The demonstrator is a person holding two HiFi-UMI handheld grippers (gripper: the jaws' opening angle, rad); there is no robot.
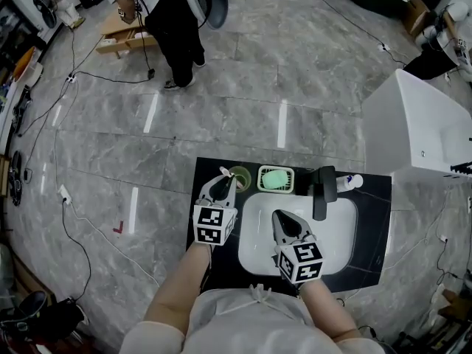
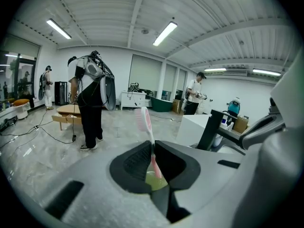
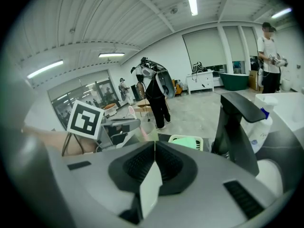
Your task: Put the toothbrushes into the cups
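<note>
My left gripper [image 1: 223, 175] is shut on a pink toothbrush [image 2: 145, 122], which stands bristle end up between the jaws. Its handle reaches down into a yellow-green cup [image 2: 154, 180] right under the jaws. In the head view that cup [image 1: 240, 174] stands at the back left of the black counter [image 1: 372, 227], just right of the left gripper's tips. My right gripper [image 1: 279, 217] hangs over the white sink [image 1: 254, 249], shut with nothing between its fingers. From the right gripper view [image 3: 154, 144] the left gripper's marker cube [image 3: 85, 118] shows at the left.
A pale green soap dish [image 1: 276, 179] sits behind the sink, with a black faucet [image 1: 322, 192] and a white bottle [image 1: 351, 182] to its right. A white cabinet [image 1: 420, 124] stands at the right. A person [image 1: 177, 28] stands on the grey floor beyond, among cables.
</note>
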